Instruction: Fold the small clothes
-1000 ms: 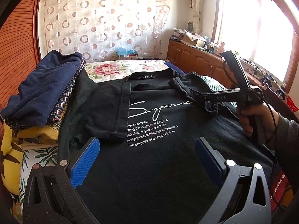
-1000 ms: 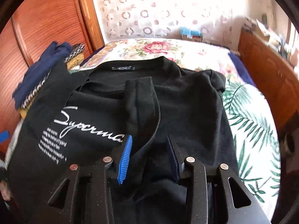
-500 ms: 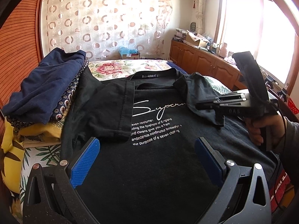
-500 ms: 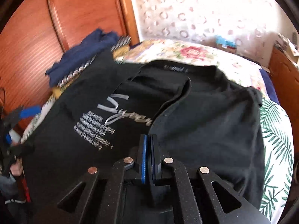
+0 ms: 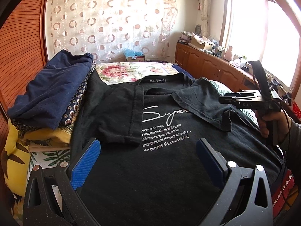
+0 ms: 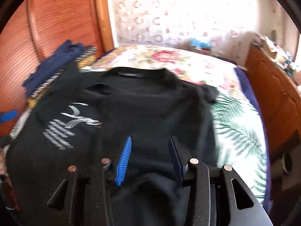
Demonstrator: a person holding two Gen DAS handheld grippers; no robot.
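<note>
My left gripper (image 5: 146,162) hovers low over the black T-shirt (image 5: 154,169), its blue-padded fingers (image 5: 84,163) spread wide and holding nothing. The shirt lies face up on the bed (image 5: 131,71), collar toward the curtain, with white script and small print across the chest; both short sleeves are folded inward, the left sleeve (image 5: 120,116) lying flat beside the lettering and the right sleeve (image 5: 203,101) draped across its end. My right gripper (image 6: 148,158) sits above the shirt's right side with its fingers (image 6: 124,158) apart and empty, black cloth beneath them; this view is motion-blurred. In the left wrist view the right gripper (image 5: 244,101) appears side-on, held in my right hand (image 5: 272,122) over the shirt's edge. A stack of folded clothes (image 5: 50,101), navy on top, then patterned and yellow pieces, stands just beside the shirt's left shoulder. A small cardboard box (image 5: 135,57) holding blue material rests at the far end of the bed.
</note>
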